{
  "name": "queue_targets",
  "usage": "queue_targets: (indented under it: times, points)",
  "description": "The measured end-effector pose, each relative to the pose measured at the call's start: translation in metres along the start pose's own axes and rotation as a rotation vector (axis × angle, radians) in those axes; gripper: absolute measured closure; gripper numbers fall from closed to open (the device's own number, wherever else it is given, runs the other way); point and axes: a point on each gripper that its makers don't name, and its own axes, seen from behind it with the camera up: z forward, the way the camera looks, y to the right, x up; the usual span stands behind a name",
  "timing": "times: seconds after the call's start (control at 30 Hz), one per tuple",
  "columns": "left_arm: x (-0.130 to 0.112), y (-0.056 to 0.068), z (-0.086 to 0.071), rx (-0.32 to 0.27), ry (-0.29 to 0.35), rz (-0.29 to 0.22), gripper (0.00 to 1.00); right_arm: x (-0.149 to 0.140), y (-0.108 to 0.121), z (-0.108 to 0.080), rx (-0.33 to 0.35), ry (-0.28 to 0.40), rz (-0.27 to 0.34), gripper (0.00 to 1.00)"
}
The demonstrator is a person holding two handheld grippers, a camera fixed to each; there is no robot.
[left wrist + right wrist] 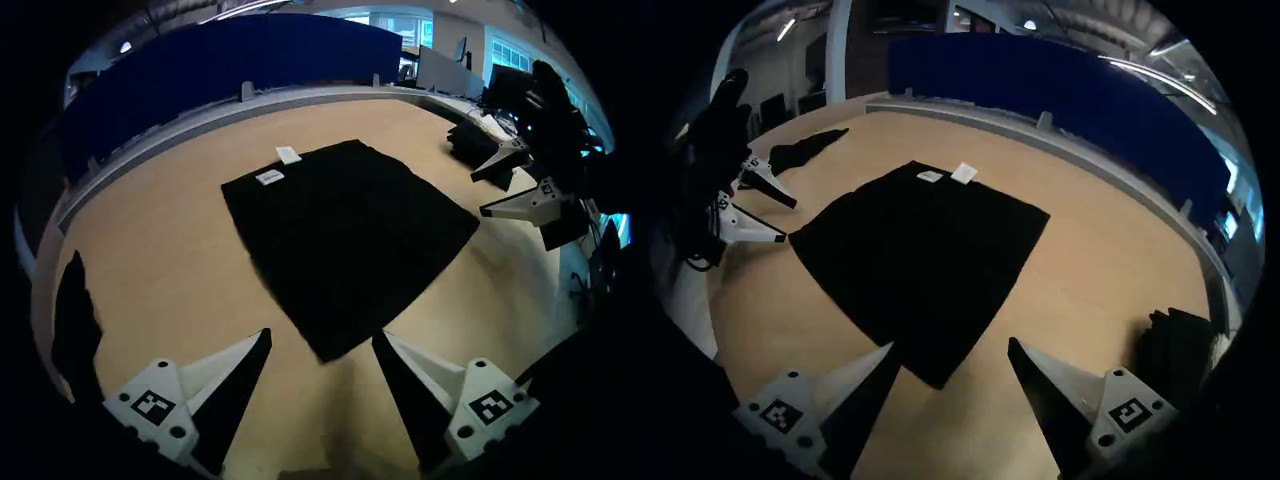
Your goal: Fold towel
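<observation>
The left hand-held gripper (322, 336) is held with its two fingers spread wide apart. The right hand-held gripper (952, 344) is likewise held agape. Each is seen farther off in the other's view, fingers parted.

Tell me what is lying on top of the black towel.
One small white tag lies on the black towel near its far edge; a second tag sits just past that edge on the wooden table. Whatever is beneath the towel is covered.

Matt black cloth towel (344, 232), smooth wood table (176, 264)
</observation>
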Motion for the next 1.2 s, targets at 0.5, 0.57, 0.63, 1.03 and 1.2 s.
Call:
queue_targets:
  times: [0.5, 0.57, 0.63, 1.03, 1.2]
  points:
    - [-0.019, 0.003, 0.015, -0.020, -0.067, 0.010, 0.07, -0.028, -0.006, 0.008, 0.024, -0.059, 0.001, 0.04]
    - [-0.019, 0.003, 0.017, -0.015, -0.068, 0.023, 0.07, -0.030, -0.007, 0.009, 0.033, -0.064, 0.002, 0.09]
    - [-0.019, 0.003, 0.019, -0.013, -0.068, 0.031, 0.07, -0.031, -0.008, 0.009, 0.036, -0.065, 0.002, 0.16]
    - [-0.017, -0.004, 0.019, 0.018, -0.080, -0.012, 0.30, -0.032, -0.012, 0.014, 0.054, -0.066, 0.005, 0.30]
    - [-0.017, -0.006, 0.019, 0.031, -0.089, -0.010, 0.41, -0.034, -0.014, 0.015, 0.067, -0.070, 0.011, 0.39]
